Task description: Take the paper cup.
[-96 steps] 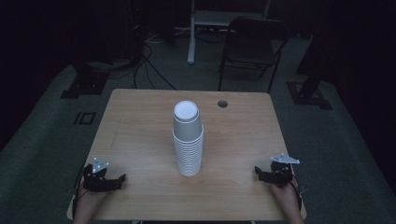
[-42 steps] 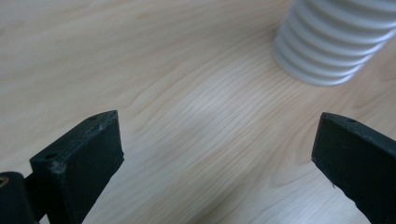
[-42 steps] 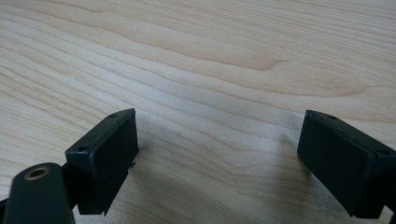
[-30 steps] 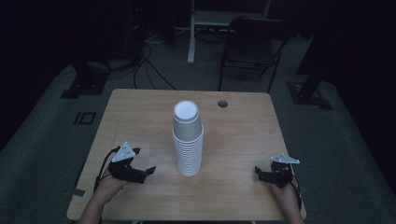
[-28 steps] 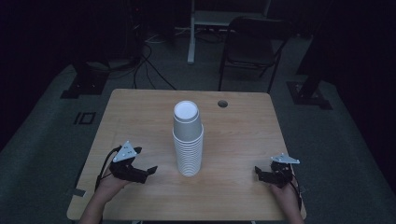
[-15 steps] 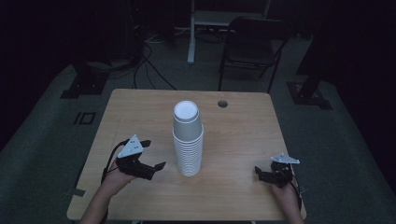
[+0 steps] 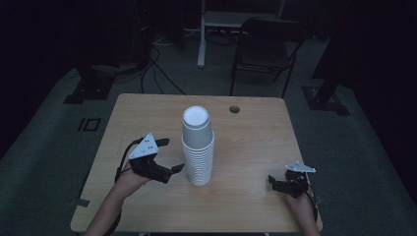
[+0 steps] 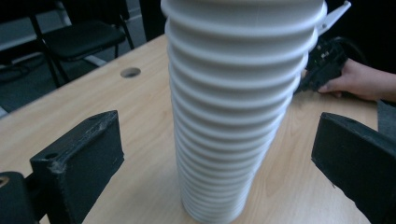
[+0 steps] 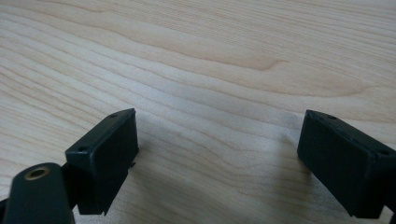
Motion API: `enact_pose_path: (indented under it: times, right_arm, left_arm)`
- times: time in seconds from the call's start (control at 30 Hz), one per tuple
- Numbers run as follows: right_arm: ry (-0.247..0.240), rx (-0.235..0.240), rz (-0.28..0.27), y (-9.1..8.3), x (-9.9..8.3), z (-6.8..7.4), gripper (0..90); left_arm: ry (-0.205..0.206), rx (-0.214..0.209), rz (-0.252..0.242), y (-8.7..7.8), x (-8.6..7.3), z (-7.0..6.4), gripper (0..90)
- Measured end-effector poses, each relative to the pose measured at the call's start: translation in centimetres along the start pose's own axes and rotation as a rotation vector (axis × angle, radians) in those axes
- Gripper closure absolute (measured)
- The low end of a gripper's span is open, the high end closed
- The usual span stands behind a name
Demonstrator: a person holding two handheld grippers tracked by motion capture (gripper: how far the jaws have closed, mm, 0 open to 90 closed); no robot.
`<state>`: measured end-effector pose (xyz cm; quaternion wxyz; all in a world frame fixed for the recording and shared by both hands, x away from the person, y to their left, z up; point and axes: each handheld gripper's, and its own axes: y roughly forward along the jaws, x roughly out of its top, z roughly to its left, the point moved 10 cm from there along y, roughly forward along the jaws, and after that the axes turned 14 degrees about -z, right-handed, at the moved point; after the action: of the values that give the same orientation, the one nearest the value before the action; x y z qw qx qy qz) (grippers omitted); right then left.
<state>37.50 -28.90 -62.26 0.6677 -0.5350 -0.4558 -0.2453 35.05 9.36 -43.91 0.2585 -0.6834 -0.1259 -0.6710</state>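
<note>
A tall stack of white paper cups point(image 7: 197, 147) stands upright near the middle of the wooden table point(image 7: 255, 142). My left gripper point(image 7: 172, 155) is held just left of the stack, raised off the table, its jaws wide open and pointing at the cups. In the left gripper view the stack point(image 8: 233, 116) stands between and beyond the open left gripper point(image 8: 219, 154), not touching either jaw. My right gripper point(image 7: 272, 183) rests low near the front right corner. In the right gripper view the right gripper point(image 9: 219, 149) is open over bare wood with nothing in it.
A round cable hole point(image 7: 234, 108) lies in the table behind the stack. A dark chair point(image 7: 265, 44) and a white desk leg point(image 7: 202, 34) stand beyond the far edge, and cables point(image 7: 157, 64) run over the floor. The other hand point(image 8: 355, 81) shows behind the stack.
My left gripper has moved from the front left edge up and rightward to the stack, jaws open toward it. The right gripper and the cups have not moved.
</note>
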Motion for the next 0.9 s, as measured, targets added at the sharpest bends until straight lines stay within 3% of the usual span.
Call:
enact_pose_path:
  times: [0.27, 0.67, 0.9]
  right_arm:
    - [0.0, 0.0, 0.0, 0.0, 0.0, 0.0, 11.6]
    - [-0.001, 0.0, 0.0, 0.0, 0.0, 0.0, 11.6]
    - [0.0, 0.0, 0.0, 0.0, 0.0, 0.0, 11.6]
  left_arm:
    - [0.016, -0.015, -0.035, 1.1, 1.8, -0.2, 2.3]
    - [0.027, -0.027, -0.054, 2.8, 2.8, -0.4, 2.3]
    - [0.001, -0.057, -0.085, 3.8, 3.4, -0.4, 2.2]
